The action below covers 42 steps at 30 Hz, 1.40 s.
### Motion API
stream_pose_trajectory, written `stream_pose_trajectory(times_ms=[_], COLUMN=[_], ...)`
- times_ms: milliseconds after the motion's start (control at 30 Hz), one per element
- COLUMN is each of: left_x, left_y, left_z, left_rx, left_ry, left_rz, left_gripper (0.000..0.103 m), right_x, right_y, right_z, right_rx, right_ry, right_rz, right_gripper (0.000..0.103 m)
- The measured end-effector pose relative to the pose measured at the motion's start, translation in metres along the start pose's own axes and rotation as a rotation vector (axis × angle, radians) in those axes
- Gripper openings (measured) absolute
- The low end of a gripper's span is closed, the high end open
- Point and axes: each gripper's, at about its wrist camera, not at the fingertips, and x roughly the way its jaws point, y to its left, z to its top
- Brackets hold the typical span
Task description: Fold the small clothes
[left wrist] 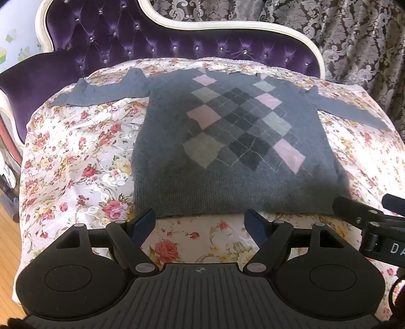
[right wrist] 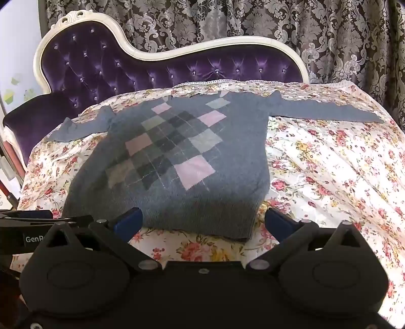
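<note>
A small grey sweater [left wrist: 227,141] with a pink, grey and dark argyle front lies flat on the floral cloth [left wrist: 76,157], both sleeves spread out sideways. It also shows in the right wrist view [right wrist: 177,162]. My left gripper [left wrist: 200,221] is open and empty, just short of the sweater's near hem. My right gripper [right wrist: 202,219] is open and empty at the hem too, its jaws straddling the hem's right part. The right gripper's body shows at the right edge of the left wrist view [left wrist: 372,225].
The floral cloth [right wrist: 329,172] covers the seat of a purple tufted chaise [right wrist: 152,68] with a cream frame. Patterned curtains [right wrist: 278,22] hang behind. Wooden floor [left wrist: 10,240] shows at the left.
</note>
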Motion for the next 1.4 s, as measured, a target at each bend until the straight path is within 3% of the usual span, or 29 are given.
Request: stream_pose_trajectory(times_ms=[1400], left_x=[0.01], left_y=[0.0009], left_z=[0.0014], left_rx=[-0.002], left_ry=[0.046], left_rz=[-0.017], left_gripper=[0.076], right_x=[0.0067], right_y=[0.0021], right_z=[0.0011], right_rx=[0.004], right_ry=[0.031], right_rz=[0.005], right_gripper=[0.102])
